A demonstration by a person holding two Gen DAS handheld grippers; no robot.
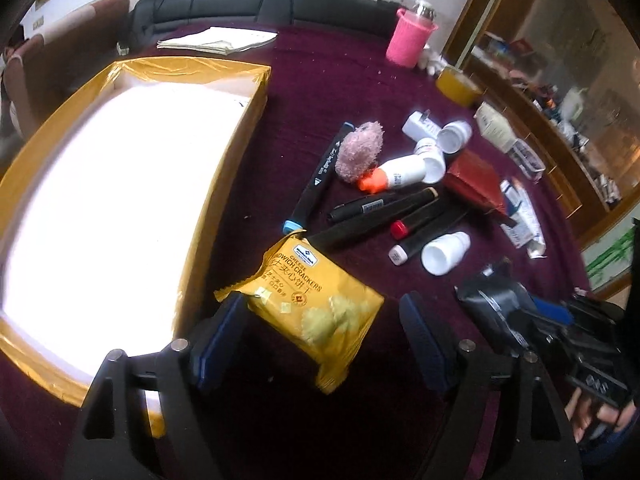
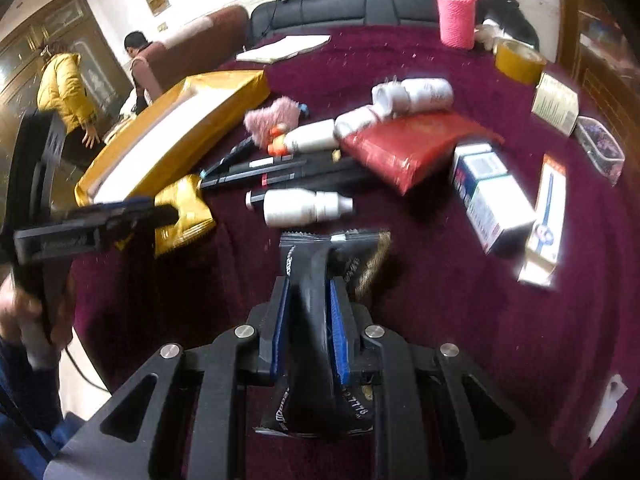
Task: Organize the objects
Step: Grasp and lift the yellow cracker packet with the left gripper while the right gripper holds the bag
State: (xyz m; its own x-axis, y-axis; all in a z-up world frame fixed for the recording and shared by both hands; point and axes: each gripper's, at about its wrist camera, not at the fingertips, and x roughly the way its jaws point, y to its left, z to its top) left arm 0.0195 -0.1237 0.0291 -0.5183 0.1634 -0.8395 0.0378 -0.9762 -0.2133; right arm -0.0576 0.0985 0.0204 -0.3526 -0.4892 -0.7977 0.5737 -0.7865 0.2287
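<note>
The gold box [image 1: 244, 128] sits beside your open left tool [image 1: 324, 336]. The cracker pack [image 1: 316, 300] lies between its fingers, so it may slide away. Your right tool [image 2: 308, 292] pinches a black packet [image 2: 320, 264], which might slip out.
</note>
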